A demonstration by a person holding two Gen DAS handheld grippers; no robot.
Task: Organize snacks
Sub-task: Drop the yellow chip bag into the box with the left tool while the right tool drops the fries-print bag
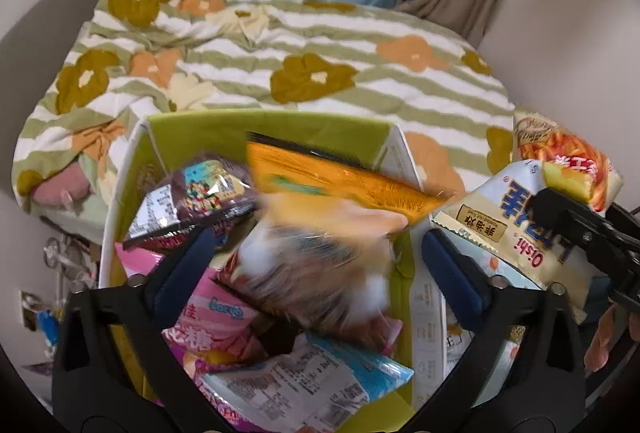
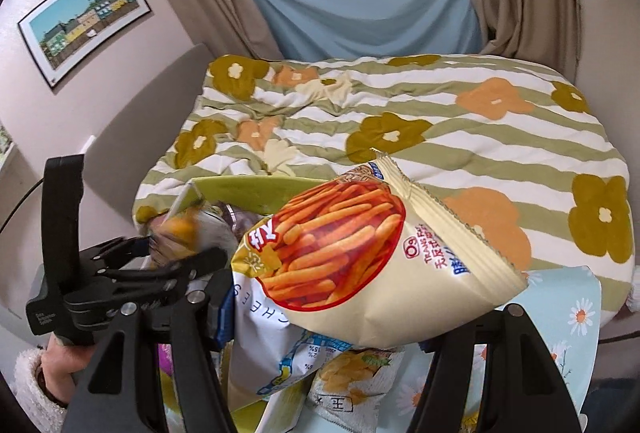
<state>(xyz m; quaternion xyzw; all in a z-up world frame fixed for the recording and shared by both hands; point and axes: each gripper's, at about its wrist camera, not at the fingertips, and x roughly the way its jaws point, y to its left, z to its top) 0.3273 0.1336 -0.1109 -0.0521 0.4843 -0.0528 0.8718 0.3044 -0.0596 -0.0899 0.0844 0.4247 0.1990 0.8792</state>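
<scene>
A green-lined box (image 1: 224,125) on the bed holds several snack packets: a purple one (image 1: 192,193), an orange one (image 1: 340,177), pink ones (image 1: 208,321). My left gripper (image 1: 316,261) is open above the box; a blurred brown-and-white packet (image 1: 316,273) is between its fingers, apparently dropping. My right gripper (image 2: 320,313) holds a cream packet of orange sticks (image 2: 360,245) beside the box; its fingertips are hidden under the bag. The same packet (image 1: 520,221) shows at the right in the left wrist view. The left gripper (image 2: 160,265) appears at the left in the right wrist view.
The box sits on a floral striped quilt (image 2: 460,153) covering the bed. A daisy-print blue bag (image 2: 576,313) and more packets (image 2: 352,373) lie under the right gripper. A wall with a framed picture (image 2: 84,21) is at the left, curtains behind.
</scene>
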